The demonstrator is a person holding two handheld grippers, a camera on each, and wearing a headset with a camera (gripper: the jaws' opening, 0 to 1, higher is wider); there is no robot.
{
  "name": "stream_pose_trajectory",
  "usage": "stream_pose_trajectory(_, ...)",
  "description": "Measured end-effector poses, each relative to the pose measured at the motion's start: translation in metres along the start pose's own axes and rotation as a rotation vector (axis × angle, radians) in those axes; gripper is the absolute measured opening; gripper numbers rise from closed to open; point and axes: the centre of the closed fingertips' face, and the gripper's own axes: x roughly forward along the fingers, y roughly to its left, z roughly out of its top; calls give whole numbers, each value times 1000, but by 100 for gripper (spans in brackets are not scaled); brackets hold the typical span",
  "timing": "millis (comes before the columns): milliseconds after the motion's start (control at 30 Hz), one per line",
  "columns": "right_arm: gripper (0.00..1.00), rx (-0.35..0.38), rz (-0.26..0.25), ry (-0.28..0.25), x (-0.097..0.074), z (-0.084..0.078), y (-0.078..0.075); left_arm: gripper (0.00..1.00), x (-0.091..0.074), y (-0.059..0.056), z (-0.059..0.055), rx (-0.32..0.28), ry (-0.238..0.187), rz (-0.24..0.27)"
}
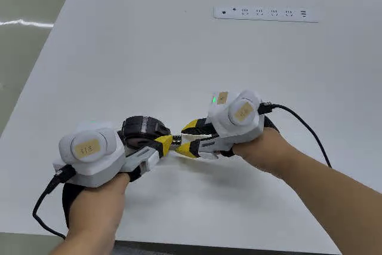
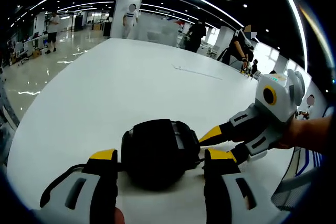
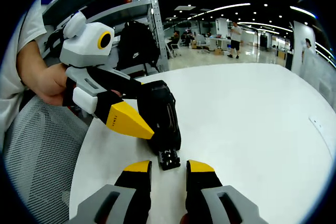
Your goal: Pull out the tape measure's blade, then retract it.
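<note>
White workbench (image 1: 179,40) carries a black tape measure (image 2: 157,150) and power strip (image 1: 265,14).

Tape measure (image 1: 143,131) was noted on the near part of the surface (image 1: 179,58), between the jaws of the left gripper (image 2: 160,160). Right gripper (image 3: 169,167) was positioned just to its right. Power strip (image 1: 265,13) was located well behind.
</note>
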Motion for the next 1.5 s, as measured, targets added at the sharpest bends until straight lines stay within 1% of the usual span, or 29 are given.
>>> stream_pose_trajectory(100, 23, 7, -13, -13, -5, 0, 0, 63, -2, 1, 0, 29, -2, -6)
stream_pose_trajectory(167, 23, 10, -26, -14, -9, -1, 0, 63, -4, 2, 0, 39, -4, -14)
stream_pose_trajectory(200, 23, 11, -39, -15, -11, -2, -1, 63, -5, 2, 0, 49, 0, -19)
stream_pose_trajectory(233, 23, 17, -45, -22, -13, -2, -2, 63, -6, 6, -3, 76, 16, -8)
stream_pose_trajectory(267, 24, 26, -47, -24, -14, -3, -2, 63, -7, 6, -2, 80, 5, -12)
stream_pose_trajectory(300, 24, 28, -59, -26, -16, -5, -4, 63, -9, 8, -1, 69, -1, -17)
stream_pose_trajectory(333, 25, 31, -65, -27, -18, -6, -4, 63, -10, 9, -2, 71, 0, -20)
stream_pose_trajectory(400, 26, 45, -74, -36, -22, -8, -4, 64, -13, 9, -2, 89, -6, -37)
stream_pose_trajectory(467, 27, 43, -88, -36, -26, -10, -4, 65, -15, 9, -2, 104, -11, -53)
stream_pose_trajectory(533, 28, 61, -91, -42, -29, -11, -3, 65, -17, 9, -2, 119, -9, -61)
stream_pose_trajectory(600, 28, 46, -108, -37, -34, -13, -3, 64, -19, 9, -2, 138, -10, -75)
stream_pose_trajectory(700, 30, 61, -130, -41, -41, -16, -4, 65, -23, 9, 0, 132, -16, -98)
stream_pose_trajectory(733, 31, 62, -137, -43, -43, -17, -4, 65, -24, 9, 0, 135, -14, -102)
stream_pose_trajectory(800, 33, 70, -148, -47, -48, -19, -3, 64, -27, 10, 0, 162, -11, -106)
stream_pose_trajectory(867, 34, 73, -159, -48, -54, -22, -2, 65, -31, 8, 1, 162, -19, -128)
stream_pose_trajectory(933, 36, 80, -169, -47, -58, -25, -1, 65, -33, 7, 1, 182, -17, -142)
stream_pose_trajectory(1000, 37, 86, -178, -51, -64, -27, 0, 65, -35, 5, 1, 185, -20, -162)
stream_pose_trajectory(1100, 40, 94, -195, -42, -73, -33, 2, 66, -38, 6, 1, 201, -18, -171)
stream_pose_trajectory(1167, 40, 93, -212, -43, -80, -35, 2, 67, -41, 5, 1, 197, -22, -186)
stream_pose_trajectory(1267, 42, 108, -229, -49, -87, -36, 3, 69, -42, 4, -1, 205, -17, -203)
stream_pose_trajectory(1333, 44, 108, -245, -42, -91, -39, 3, 69, -43, 5, -4, 223, -3, -206)
stream_pose_trajectory(1367, 45, 113, -243, -43, -94, -40, 5, 70, -44, 5, -4, 224, -6, -211)
stream_pose_trajectory(1433, 46, 112, -256, -42, -98, -42, 5, 71, -45, 5, -4, 225, -6, -218)
stream_pose_trajectory(1500, 48, 124, -258, -43, -102, -44, 6, 72, -47, 5, -5, 239, -3, -226)
